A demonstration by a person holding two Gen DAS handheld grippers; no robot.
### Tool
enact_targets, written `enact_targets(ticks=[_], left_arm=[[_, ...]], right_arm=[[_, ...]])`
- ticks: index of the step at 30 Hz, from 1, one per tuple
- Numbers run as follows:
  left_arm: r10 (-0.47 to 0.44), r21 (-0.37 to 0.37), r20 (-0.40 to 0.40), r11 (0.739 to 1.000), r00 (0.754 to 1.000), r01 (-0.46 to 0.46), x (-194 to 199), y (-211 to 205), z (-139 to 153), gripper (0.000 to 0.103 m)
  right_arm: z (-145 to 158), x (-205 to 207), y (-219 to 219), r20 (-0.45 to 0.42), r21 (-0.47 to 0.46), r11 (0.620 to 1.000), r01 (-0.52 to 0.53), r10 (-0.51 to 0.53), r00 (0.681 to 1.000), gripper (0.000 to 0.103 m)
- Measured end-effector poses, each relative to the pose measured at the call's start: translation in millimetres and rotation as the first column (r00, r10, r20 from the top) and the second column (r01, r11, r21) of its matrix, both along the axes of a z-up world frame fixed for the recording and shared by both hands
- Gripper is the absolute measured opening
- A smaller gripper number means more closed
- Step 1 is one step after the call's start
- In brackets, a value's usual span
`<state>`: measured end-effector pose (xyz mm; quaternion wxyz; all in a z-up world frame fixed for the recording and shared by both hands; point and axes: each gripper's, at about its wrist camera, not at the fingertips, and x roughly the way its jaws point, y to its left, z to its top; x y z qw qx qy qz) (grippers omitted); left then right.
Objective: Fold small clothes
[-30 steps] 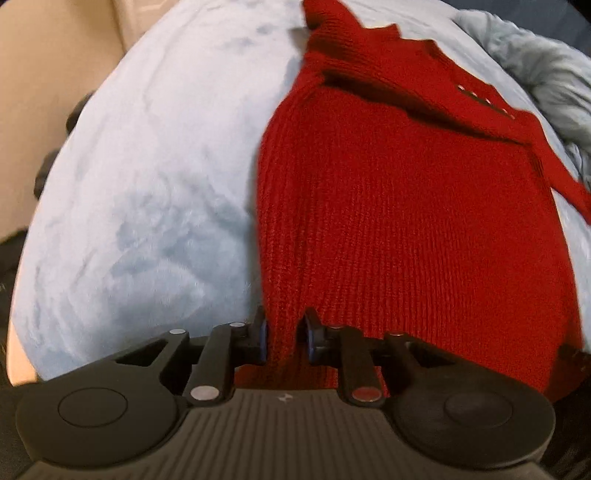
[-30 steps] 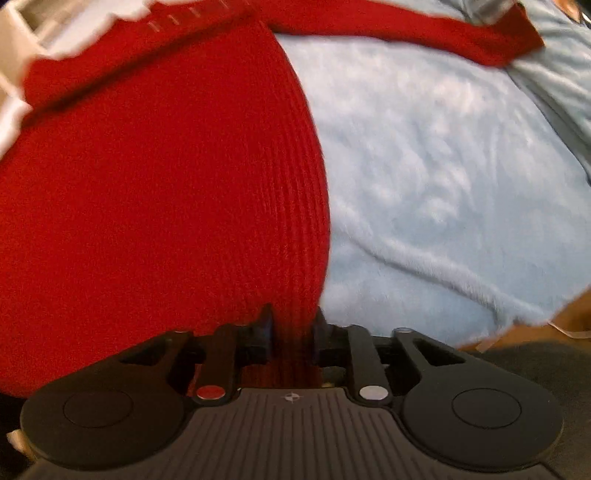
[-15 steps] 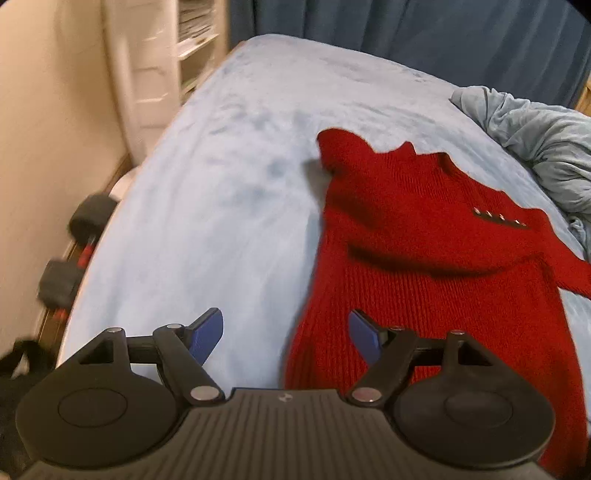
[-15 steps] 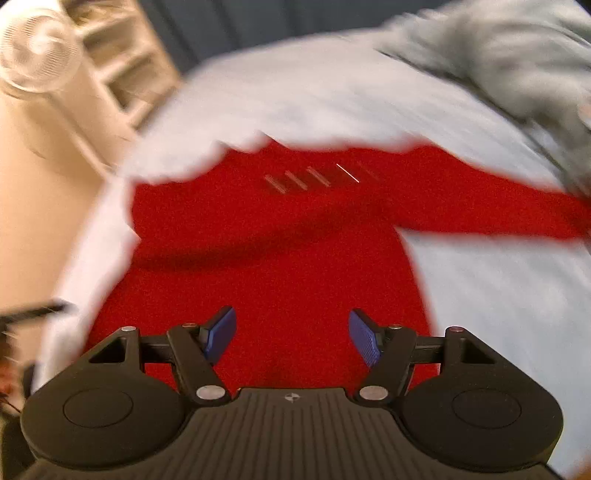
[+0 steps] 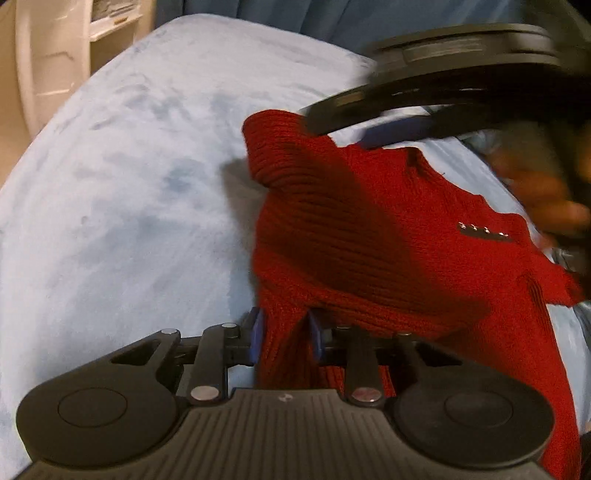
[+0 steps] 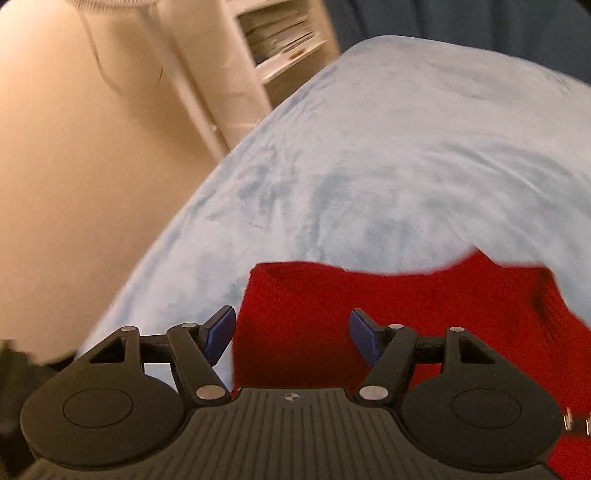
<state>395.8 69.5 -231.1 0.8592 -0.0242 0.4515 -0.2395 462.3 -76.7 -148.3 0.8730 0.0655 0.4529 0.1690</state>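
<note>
A red knitted sweater (image 5: 369, 229) lies on the light blue blanket (image 5: 129, 184), one sleeve folded across its chest with the cuff (image 5: 273, 136) at the far left. My left gripper (image 5: 284, 332) is closing on the sweater's left side edge; the knit is bunched between both blue pads. In the right wrist view my right gripper (image 6: 291, 332) stands open just above the cuff end of the sweater (image 6: 406, 295), with nothing pinched. Its blurred black body (image 5: 461, 85) crosses the top right of the left wrist view, held by a hand (image 5: 535, 184).
The blanket (image 6: 406, 147) stretches wide to the left and beyond the sweater. A white shelf unit (image 6: 280, 44) stands by the beige wall (image 6: 74, 166) past the bed's far left corner. A dark blue curtain (image 5: 332, 22) hangs behind.
Both grippers let go of the sweater's hem and opened. The left one moved up the sweater's left side and closed on its edge. The right swung left across to the cuff, still open.
</note>
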Motion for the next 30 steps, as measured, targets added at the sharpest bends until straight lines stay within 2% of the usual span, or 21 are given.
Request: enact_targets(ticks=[1, 2, 3, 5, 7, 9, 11, 12, 13, 15, 16, 17, 18, 19, 21, 23, 24, 26, 27, 29, 30], left_arm=[[-0.003, -0.015, -0.002, 1.000, 1.000, 0.003, 0, 3, -1, 0.025], [-0.001, -0.030, -0.007, 1.000, 1.000, 0.001, 0, 6, -2, 0.021], [0.003, -0.041, -0.013, 0.999, 1.000, -0.004, 1, 9, -1, 0.018], [0.027, -0.057, -0.019, 0.998, 0.999, -0.028, 0, 15, 2, 0.017], [0.051, -0.072, 0.014, 0.996, 0.999, -0.050, -4, 21, 6, 0.016], [0.071, -0.108, 0.011, 0.992, 0.997, -0.070, -5, 25, 9, 0.016], [0.082, -0.102, 0.006, 0.991, 0.997, -0.081, -6, 25, 7, 0.016], [0.090, -0.095, -0.009, 0.991, 0.996, -0.091, -6, 26, 3, 0.018], [0.095, -0.096, -0.023, 0.991, 0.995, -0.096, -6, 27, 1, 0.019], [0.106, -0.124, -0.035, 0.986, 0.994, -0.110, -6, 37, 5, 0.028], [0.116, -0.143, -0.033, 0.982, 0.993, -0.120, -6, 44, 10, 0.033], [0.129, -0.172, -0.022, 0.976, 0.991, -0.131, -6, 50, 18, 0.046], [0.146, -0.194, -0.010, 0.970, 0.989, -0.145, -5, 55, 26, 0.062], [0.170, -0.202, 0.004, 0.965, 0.985, -0.166, 0, 57, 34, 0.067], [0.181, -0.207, 0.027, 0.963, 0.983, -0.172, 15, 48, 44, 0.078], [0.173, -0.191, 0.027, 0.968, 0.984, -0.165, 33, 29, 47, 0.084], [0.163, -0.173, 0.025, 0.972, 0.986, -0.157, 42, 18, 43, 0.088], [0.179, -0.083, -0.004, 0.980, 0.984, -0.179, 61, -7, 31, 0.088], [0.186, -0.048, -0.018, 0.981, 0.982, -0.187, 67, -17, 22, 0.074], [0.181, 0.052, -0.027, 0.982, 0.983, -0.180, 75, -34, 8, 0.026], [0.203, 0.056, -0.011, 0.978, 0.979, -0.202, 74, -36, 8, 0.024]], right_arm=[[-9, 9, 7, -0.004, -0.028, 0.999, -0.021, 0.021, 1.000, 0.069], [-15, 16, 14, -0.013, -0.049, 0.998, -0.038, 0.037, 0.999, 0.061], [-19, 18, 17, -0.008, -0.045, 0.997, -0.063, 0.063, 0.998, 0.011], [-8, 8, 20, 0.048, -0.069, 0.994, -0.089, 0.092, 0.995, 0.013], [5, 11, 12, 0.167, -0.079, 0.997, -0.018, 0.031, 0.986, 0.012], [3, 27, -7, 0.154, -0.015, 0.996, 0.090, -0.087, 0.984, 0.012], [-22, 38, -5, 0.095, -0.040, 0.994, 0.106, -0.102, 0.990, 0.013], [-37, 39, 0, 0.058, -0.063, 0.995, 0.079, -0.075, 0.996, 0.017], [-45, 36, 4, 0.031, -0.067, 0.996, 0.060, -0.058, 0.998, 0.030], [-42, 27, -1, 0.039, -0.029, 0.995, 0.096, -0.095, 0.995, 0.047], [-32, 17, -14, 0.054, 0.037, 0.990, 0.133, -0.135, 0.989, 0.052], [-20, 5, -33, 0.072, 0.123, 0.977, 0.172, -0.182, 0.981, 0.054], [-5, -12, -56, 0.091, 0.190, 0.957, 0.219, -0.239, 0.967, 0.057], [7, -29, -79, 0.108, 0.230, 0.935, 0.269, -0.300, 0.948, 0.064], [24, -76, -133, 0.154, 0.254, 0.873, 0.416, -0.461, 0.874, 0.073], [22, -119, -173, 0.181, 0.194, 0.814, 0.547, -0.578, 0.796, 0.074], [16, -137, -189, 0.180, 0.126, 0.789, 0.602, -0.615, 0.768, 0.075], [-7, -166, -216, 0.128, 0.006, 0.730, 0.684, -0.679, 0.723, 0.075], [-19, -175, -225, 0.093, -0.037, 0.698, 0.715, -0.710, 0.698, 0.074], [-44, -188, -237, 0.083, -0.094, 0.609, 0.788, -0.783, 0.616, 0.076], [-54, -193, -241, 0.095, -0.087, 0.577, 0.812, -0.806, 0.584, 0.076]])
